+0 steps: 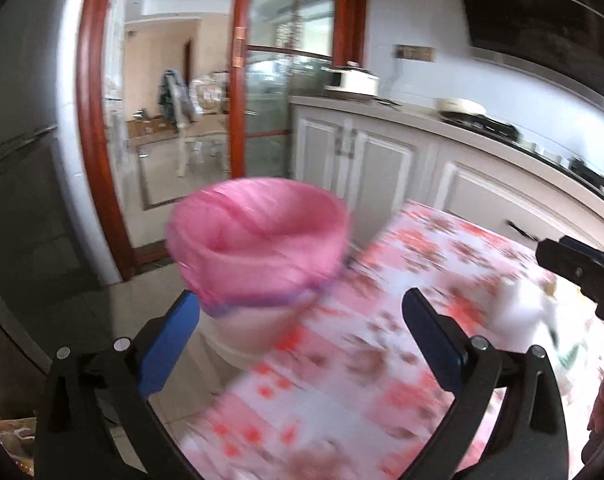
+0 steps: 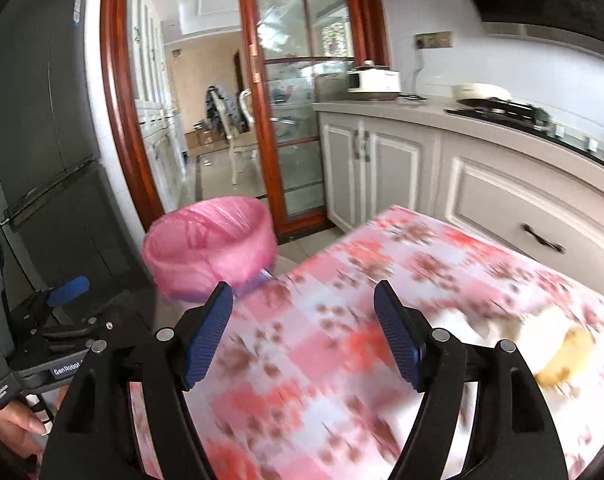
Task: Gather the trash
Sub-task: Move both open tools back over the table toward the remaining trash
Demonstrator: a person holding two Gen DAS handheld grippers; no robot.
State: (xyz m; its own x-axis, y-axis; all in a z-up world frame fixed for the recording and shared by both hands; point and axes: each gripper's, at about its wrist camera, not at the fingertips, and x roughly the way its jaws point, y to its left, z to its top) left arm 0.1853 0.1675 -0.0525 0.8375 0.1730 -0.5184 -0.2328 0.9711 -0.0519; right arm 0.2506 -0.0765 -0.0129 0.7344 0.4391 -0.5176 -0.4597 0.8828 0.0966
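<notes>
A white bin lined with a pink bag [image 1: 258,248] stands on the floor at the table's far left corner; it also shows in the right wrist view [image 2: 210,248]. My left gripper [image 1: 302,312] is open and empty, above the table edge just in front of the bin. My right gripper [image 2: 304,300] is open and empty over the flowered tablecloth [image 2: 342,360]. Blurred trash lies on the cloth: a white crumpled piece [image 1: 518,316] and a yellowish piece [image 2: 562,356] beside white scraps [image 2: 478,324]. The right gripper's tip [image 1: 582,272] shows in the left view above the white piece.
White kitchen cabinets [image 2: 402,168] with a counter, a stove [image 2: 498,106] and an appliance [image 2: 376,80] run along the right. A dark fridge [image 2: 42,140] stands at left. A red-framed glass door [image 2: 286,120] is behind the bin. Tiled floor lies left of the table.
</notes>
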